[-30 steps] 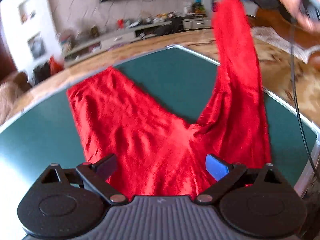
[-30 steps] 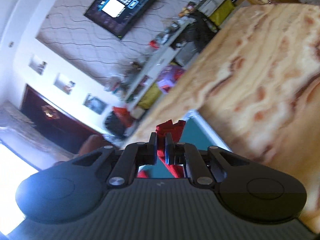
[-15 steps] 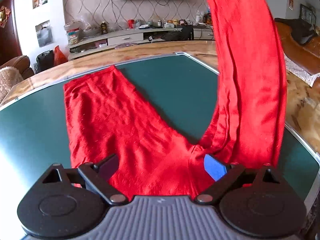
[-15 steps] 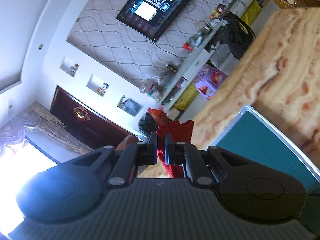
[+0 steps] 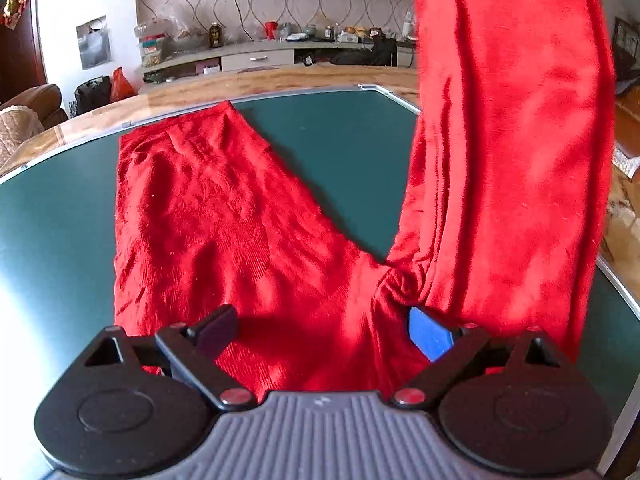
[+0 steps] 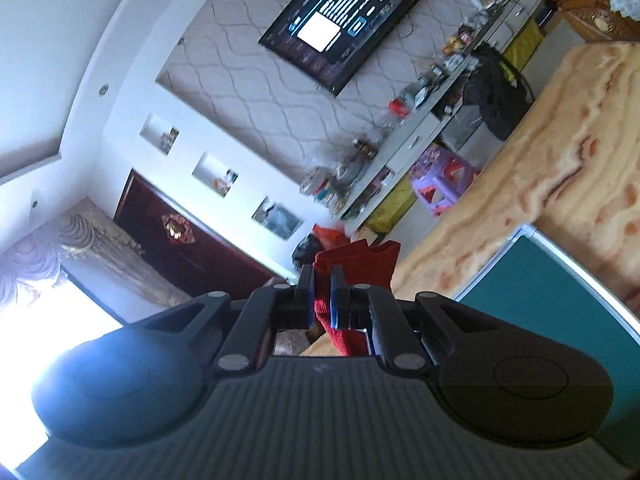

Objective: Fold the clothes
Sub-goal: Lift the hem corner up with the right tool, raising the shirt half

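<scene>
One pair of red knit trousers point(image 5: 248, 232) is lying on the green mat point(image 5: 48, 240) — left gripper point(image 5: 320, 326) gaping empty, right gripper point(image 6: 322, 300) pinching one leg's hem.

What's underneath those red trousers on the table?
A dark green mat shows around the red trousers, with a wooden tabletop beyond its edge. Whatever lies directly beneath the cloth is covered.

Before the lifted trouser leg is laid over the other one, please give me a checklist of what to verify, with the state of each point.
1. Right claw shut on the hem of the red trousers: ok.
2. Lifted leg hangs free above the green mat: ok.
3. Other leg lies flat on the mat: ok, slightly wrinkled.
4. Left claw open above the crotch, pinning nothing: ok.
5. Lifted leg untwisted: cannot tell.
</scene>
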`<state>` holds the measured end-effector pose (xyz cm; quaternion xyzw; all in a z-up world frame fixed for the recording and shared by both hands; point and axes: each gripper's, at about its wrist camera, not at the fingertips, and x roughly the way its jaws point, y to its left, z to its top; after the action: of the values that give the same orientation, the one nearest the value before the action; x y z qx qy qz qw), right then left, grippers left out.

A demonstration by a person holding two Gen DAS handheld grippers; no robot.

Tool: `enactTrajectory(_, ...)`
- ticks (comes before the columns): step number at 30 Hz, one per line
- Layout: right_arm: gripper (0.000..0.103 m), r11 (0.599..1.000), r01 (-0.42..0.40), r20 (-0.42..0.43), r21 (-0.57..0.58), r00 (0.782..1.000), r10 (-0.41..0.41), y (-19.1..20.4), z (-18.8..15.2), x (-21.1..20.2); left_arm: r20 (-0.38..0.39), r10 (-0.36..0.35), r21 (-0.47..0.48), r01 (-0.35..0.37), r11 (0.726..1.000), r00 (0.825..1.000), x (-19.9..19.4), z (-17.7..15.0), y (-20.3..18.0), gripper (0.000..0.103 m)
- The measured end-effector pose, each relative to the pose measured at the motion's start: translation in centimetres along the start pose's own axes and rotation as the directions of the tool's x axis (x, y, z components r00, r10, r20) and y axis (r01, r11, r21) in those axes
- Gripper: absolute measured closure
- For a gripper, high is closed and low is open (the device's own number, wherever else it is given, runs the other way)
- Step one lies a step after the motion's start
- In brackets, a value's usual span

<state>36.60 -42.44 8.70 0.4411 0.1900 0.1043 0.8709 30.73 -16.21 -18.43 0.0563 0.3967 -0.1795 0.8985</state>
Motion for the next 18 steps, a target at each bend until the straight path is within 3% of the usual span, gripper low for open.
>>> enactTrajectory(4,0.093,1.0,0.001,-0.028,-0.015,1.0,-0.001,2.0,-1.4,1.9,0.017,-0.031,0.067,0.03,0.997,0.999,-0.6,-1.0,-1.0,0.007)
enactTrajectory(9,0.093,0.996,0.033,-0.089,-0.084,0.995,-0.04,4.5,-3.2,7.9,0.026,-0.105,0.111,0.101,0.989,0.994,-1.1,-1.9,-1.0,0.007)
enactTrajectory(13,0.093,0.971,0.126,-0.08,-0.203,0.986,-0.144,6.1,-5.2,15.1,0.024,-0.143,0.157,0.137,0.978,0.989,-1.8,-2.9,-0.8,0.007)
enactTrajectory(16,0.093,0.93,0.246,-0.081,-0.272,0.957,-0.277,6.1,-7.7,21.1,0.007,-0.185,0.169,0.181,0.969,0.983,-2.1,-3.3,-0.1,0.007)
enactTrajectory(18,0.093,0.879,0.34,-0.088,-0.334,0.917,-0.388,5.2,-10.4,25.5,-0.002,-0.204,0.178,0.201,0.963,0.979,-2.3,-3.6,0.2,0.007)
